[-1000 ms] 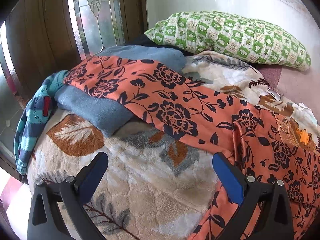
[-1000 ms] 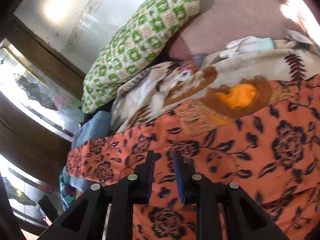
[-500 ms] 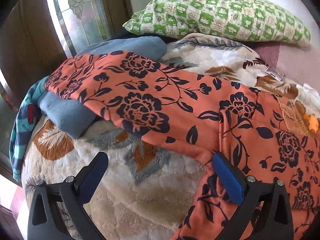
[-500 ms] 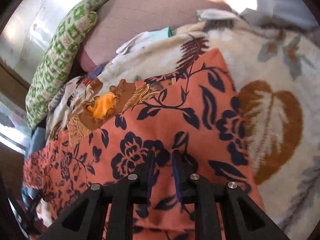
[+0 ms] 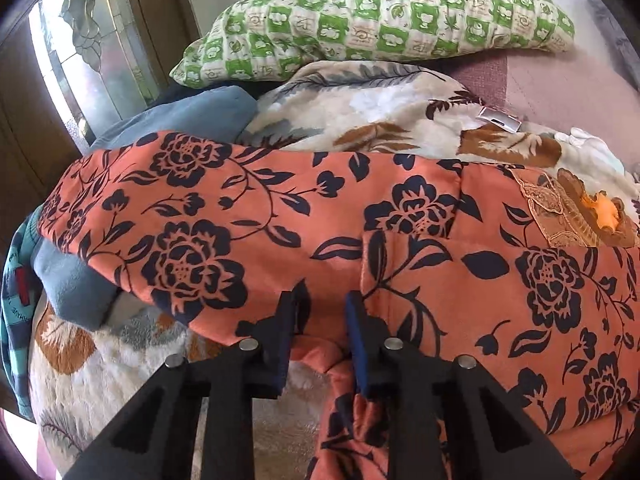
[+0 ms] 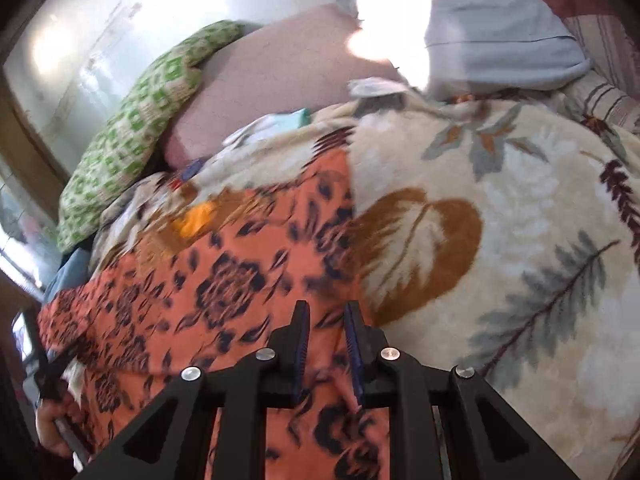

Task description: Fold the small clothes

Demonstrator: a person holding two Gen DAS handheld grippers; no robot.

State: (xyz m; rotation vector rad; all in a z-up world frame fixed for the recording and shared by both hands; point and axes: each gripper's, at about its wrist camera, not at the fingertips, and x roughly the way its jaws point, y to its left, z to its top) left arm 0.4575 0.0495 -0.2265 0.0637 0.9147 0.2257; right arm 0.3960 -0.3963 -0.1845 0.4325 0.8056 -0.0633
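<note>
The orange cloth garment with dark blue flowers (image 5: 304, 224) lies across the middle of the left wrist view, spread on a thick cream blanket with brown and grey leaves (image 5: 360, 116). Its left end rests on a folded grey-blue cloth (image 5: 68, 284), and beside that, at the left edge, hangs a teal striped knitted piece (image 5: 14, 308), partly cut off by the frame. A long pillow with green and white squares (image 5: 384, 12) lies along the top, against the wall. A brown embroidered patch with an orange spot (image 5: 576, 212) sits on the garment at the right.

The left gripper (image 5: 320, 320) is closing its jaws, and a fold of the orange cloth at the lower edge of the garment stands between the blue pads; whether they already press it, I cannot tell surely. The right gripper (image 6: 326, 328) has its jaws close together and pinches the orange garment (image 6: 224, 280) near its right edge.

The right wrist view is blurred, so the flowers are hard to make out. At its lower left a hand (image 6: 52, 428) shows only in part. A pale blue pillow (image 6: 500, 36) lies at the upper right.

To the right of the garment the blanket (image 6: 520, 240) is bare and open.
</note>
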